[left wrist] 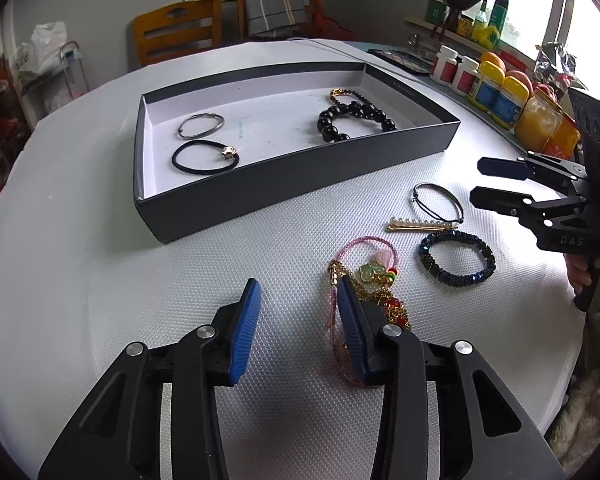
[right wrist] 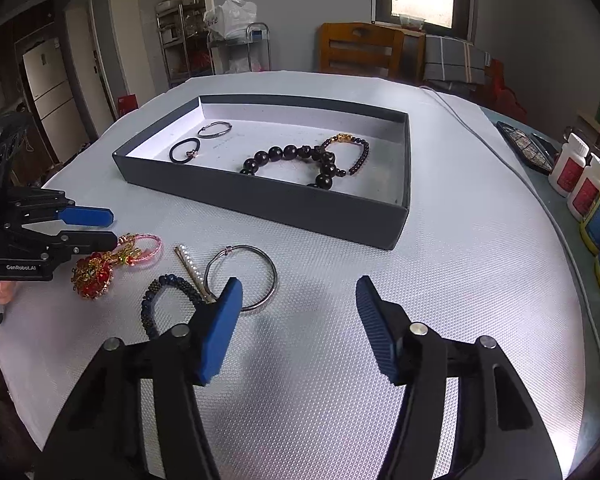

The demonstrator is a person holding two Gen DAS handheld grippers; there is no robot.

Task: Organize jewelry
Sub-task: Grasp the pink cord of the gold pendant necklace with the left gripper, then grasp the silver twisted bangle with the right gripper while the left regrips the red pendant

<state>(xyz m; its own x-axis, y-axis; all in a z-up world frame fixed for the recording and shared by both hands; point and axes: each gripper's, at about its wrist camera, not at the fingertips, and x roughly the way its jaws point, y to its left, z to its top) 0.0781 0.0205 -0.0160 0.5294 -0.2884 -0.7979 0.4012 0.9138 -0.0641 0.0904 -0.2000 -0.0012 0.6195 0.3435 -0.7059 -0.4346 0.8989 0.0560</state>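
Note:
A dark box lid (left wrist: pixel 300 184) (right wrist: pixel 260 196) on the white table holds a silver ring bracelet (left wrist: pixel 201 125), a black hair tie (left wrist: pixel 205 157), and black bead bracelets (left wrist: pixel 352 118) (right wrist: pixel 300 158). On the table in front lie a pink cord charm piece with red and gold ornaments (left wrist: pixel 364 276) (right wrist: pixel 100 268), a pearl hair clip (left wrist: pixel 422 225) (right wrist: pixel 192 268), a dark blue bead bracelet (left wrist: pixel 456 258) (right wrist: pixel 168 296) and a thin wire bangle (left wrist: pixel 438 202) (right wrist: pixel 242 276). My left gripper (left wrist: pixel 298 300) (right wrist: pixel 100 228) is open, its right finger beside the charm piece. My right gripper (right wrist: pixel 300 300) (left wrist: pixel 484 182) is open and empty, right of the bangle.
Pill bottles, yellow jars and fruit (left wrist: pixel 496 88) (right wrist: pixel 588 196) line the table's right edge. A grey cable (right wrist: pixel 500 152) runs along the right side. A wooden chair (left wrist: pixel 176 32) stands behind the table.

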